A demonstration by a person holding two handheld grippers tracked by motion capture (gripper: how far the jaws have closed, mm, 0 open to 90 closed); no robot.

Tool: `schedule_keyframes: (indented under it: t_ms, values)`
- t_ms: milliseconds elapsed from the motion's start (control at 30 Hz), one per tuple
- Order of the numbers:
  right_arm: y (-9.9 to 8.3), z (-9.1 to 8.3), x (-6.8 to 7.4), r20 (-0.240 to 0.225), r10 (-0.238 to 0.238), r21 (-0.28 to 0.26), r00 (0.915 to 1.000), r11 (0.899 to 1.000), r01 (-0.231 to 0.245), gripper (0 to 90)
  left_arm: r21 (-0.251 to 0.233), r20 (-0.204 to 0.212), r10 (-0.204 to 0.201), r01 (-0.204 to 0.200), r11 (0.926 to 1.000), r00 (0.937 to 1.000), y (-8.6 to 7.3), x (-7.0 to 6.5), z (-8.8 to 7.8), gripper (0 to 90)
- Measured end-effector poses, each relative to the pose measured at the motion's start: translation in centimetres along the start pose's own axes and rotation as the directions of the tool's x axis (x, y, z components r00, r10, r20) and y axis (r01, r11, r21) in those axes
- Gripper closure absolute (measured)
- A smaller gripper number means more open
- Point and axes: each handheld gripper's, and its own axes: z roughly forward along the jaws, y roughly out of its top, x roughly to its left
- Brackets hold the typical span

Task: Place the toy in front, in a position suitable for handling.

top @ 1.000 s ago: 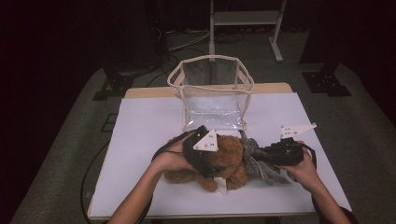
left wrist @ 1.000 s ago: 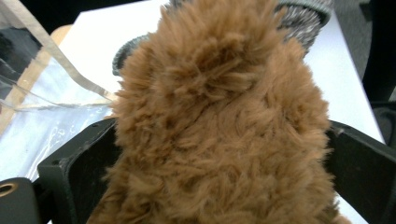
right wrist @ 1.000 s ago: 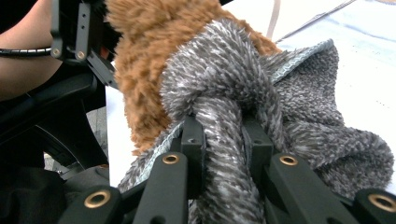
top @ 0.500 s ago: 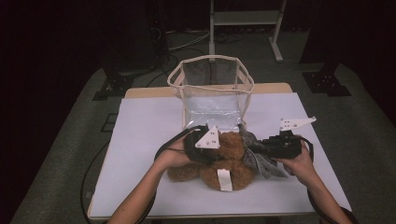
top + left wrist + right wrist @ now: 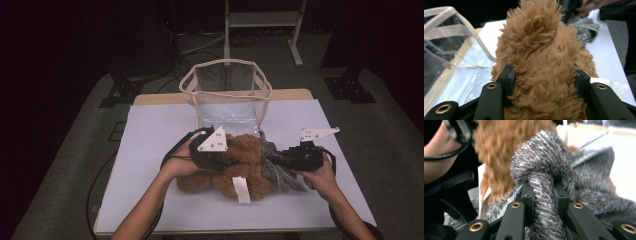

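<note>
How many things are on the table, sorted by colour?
Brown: 1, the plush toy, held in the left gripper.
Grey: 1, the fuzzy scarf, held in the right gripper.
Clear: 1, the bag.
Total: 3.

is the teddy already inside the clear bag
No, the teddy lies on the table in front of the clear bag, with the left gripper and right gripper clamped on it.

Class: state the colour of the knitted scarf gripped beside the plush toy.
Mottled grey and white scarf, clearest in the right gripper view.
</note>
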Motion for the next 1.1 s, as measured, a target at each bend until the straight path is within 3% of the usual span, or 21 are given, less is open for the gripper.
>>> schedule_keyframes:
  t_ms: [100, 233, 300, 367, 467, 533, 667, 700, 733, 900, 933, 967, 1033, 1100]
  values:
    - [1.2, -0.3, 0.2, 0.003, -0.019, -0.028, 0.9998, 0.999, 0.019, 74.7, -0.022, 0.009, -0.011, 0.012, 0.9997, 0.9999, 0.1, 0.0, 0.2, 50.6]
    - [0.8, -0.1, -0.1, 0.005, -0.003, -0.012, 1.0, 1.0, 0.003, 74.7, 0.005, 0.018, -0.02, 0.02, 0.9998, 0.9996, -0.4, 0.0, 0.7, 50.5]
    - [-0.3, 0.5, -0.4, 0.009, 0.014, 0.034, 0.9999, 0.999, -0.014, 74.7, 0.032, 0.035, -0.034, 0.033, 0.9989, 0.9988, -1.2, -0.1, 1.5, 50.3]
    - [-2.0, 1.2, -0.9, 0.015, 0.037, 0.113, 0.9992, 0.993, -0.038, 74.5, 0.008, 0.052, -0.057, 0.057, 0.9983, 0.997, -1.7, -0.3, 2.0, 50.1]
    - [-3.0, 1.1, -1.3, 0.016, 0.065, 0.15, 0.9978, 0.986, -0.067, 74.5, 0.013, 0.049, -0.048, 0.047, 0.9988, 0.9976, -1.6, -0.4, 1.9, 49.2]
    - [-3.7, 0.3, -1.6, 0.05, 0.071, 0.169, 0.9962, 0.982, -0.078, 74.4, 0.021, 0.05, -0.047, 0.046, 0.9987, 0.9976, -1.5, -0.3, 1.8, 48.4]
    - [-4.4, -2.0, -1.9, 0.103, 0.081, 0.158, 0.9914, 0.983, -0.097, 74.4, 0.024, 0.055, -0.046, 0.045, 0.9987, 0.9974, -1.4, -0.4, 2.0, 46.6]
    - [-4.6, -3.4, -2.0, 0.131, 0.086, 0.148, 0.9877, 0.983, -0.105, 74.4, 0.026, 0.056, -0.044, 0.042, 0.9988, 0.9975, -1.4, -0.5, 2.0, 45.0]
    - [-4.6, -3.4, -2.0, 0.131, 0.086, 0.148, 0.9877, 0.983, -0.105, 74.4, 0.029, 0.058, -0.041, 0.039, 0.9988, 0.9975, -1.3, -0.5, 2.1, 45.0]
    - [-5.3, -6.5, -2.3, 0.225, 0.079, 0.149, 0.9712, 0.982, -0.115, 72.5, 0.037, 0.071, -0.041, 0.039, 0.9986, 0.9966, -1.2, -0.4, 1.9, 38.8]
    - [-5.3, -6.5, -2.3, 0.225, 0.079, 0.149, 0.9712, 0.982, -0.115, 72.5, 0.037, 0.071, -0.041, 0.039, 0.9986, 0.9966, -1.2, -0.4, 1.9, 37.7]
    - [-5.8, -6.8, -2.7, 0.237, 0.083, 0.173, 0.9679, 0.977, -0.126, 68.0, 0.038, 0.073, -0.044, 0.041, 0.9984, 0.9964, -1.3, -0.4, 1.8, 35.8]
    - [-6.1, -6.8, -2.8, 0.25, 0.081, 0.184, 0.9649, 0.974, -0.129, 64.7, 0.035, 0.078, -0.05, 0.047, 0.9983, 0.9957, -1.3, -0.3, 1.7, 34.1]
    - [-6.4, -6.6, -3.0, 0.253, 0.08, 0.186, 0.9643, 0.974, -0.129, 54.6, 0.028, 0.084, -0.06, 0.058, 0.9979, 0.9947, -1.3, -0.3, 1.4, 28.7]
